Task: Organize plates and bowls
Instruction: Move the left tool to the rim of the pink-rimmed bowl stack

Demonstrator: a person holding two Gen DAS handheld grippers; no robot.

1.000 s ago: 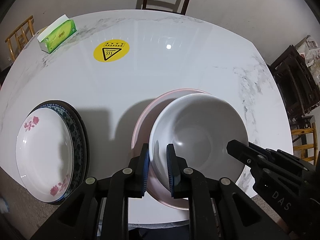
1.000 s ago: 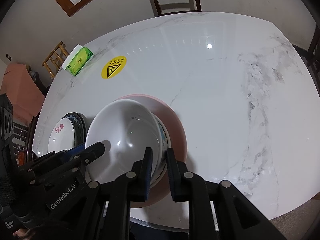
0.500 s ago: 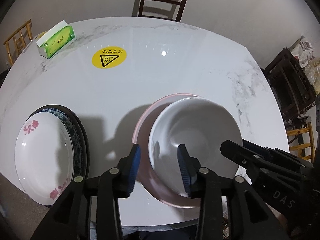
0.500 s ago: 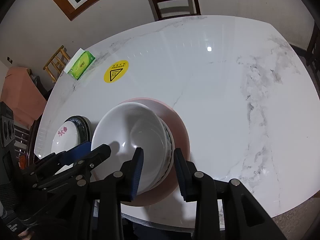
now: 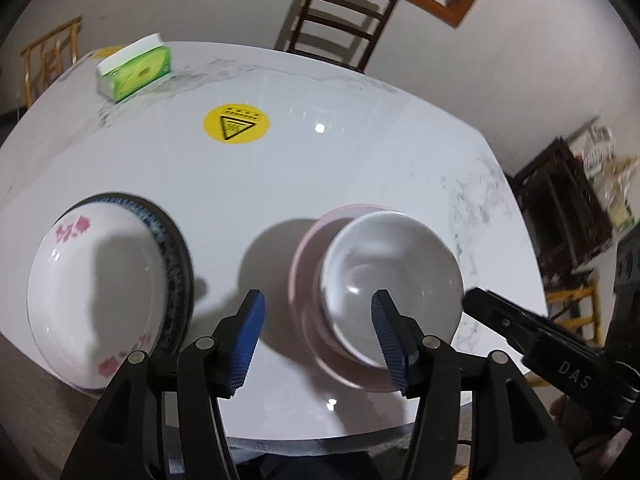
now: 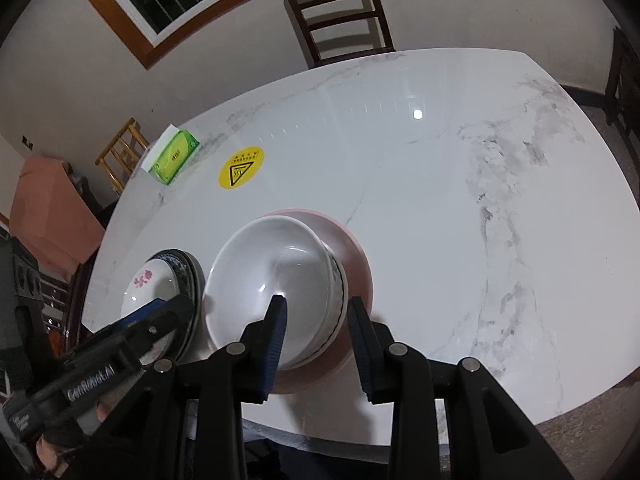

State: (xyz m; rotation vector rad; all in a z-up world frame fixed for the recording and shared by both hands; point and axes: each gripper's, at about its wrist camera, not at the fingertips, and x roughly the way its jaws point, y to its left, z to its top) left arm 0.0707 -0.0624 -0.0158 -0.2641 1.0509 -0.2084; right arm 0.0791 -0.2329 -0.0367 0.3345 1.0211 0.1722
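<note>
Now:
left gripper (image 5: 316, 334): jaws spread wide, was clamped on round white ceramic bowl (image 5: 394, 280) rim.
right gripper (image 6: 316, 330): likewise released, spread.
bowl: frame centre, resting on pink plate (image 6: 354, 256).

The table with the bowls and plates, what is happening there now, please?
A person holds two grippers over the marble table. Both the left gripper and the right gripper are open and hold nothing. The white bowl sits stacked on the pink plate. Beside it, the flowered plate lies on a dark-rimmed plate.
</note>
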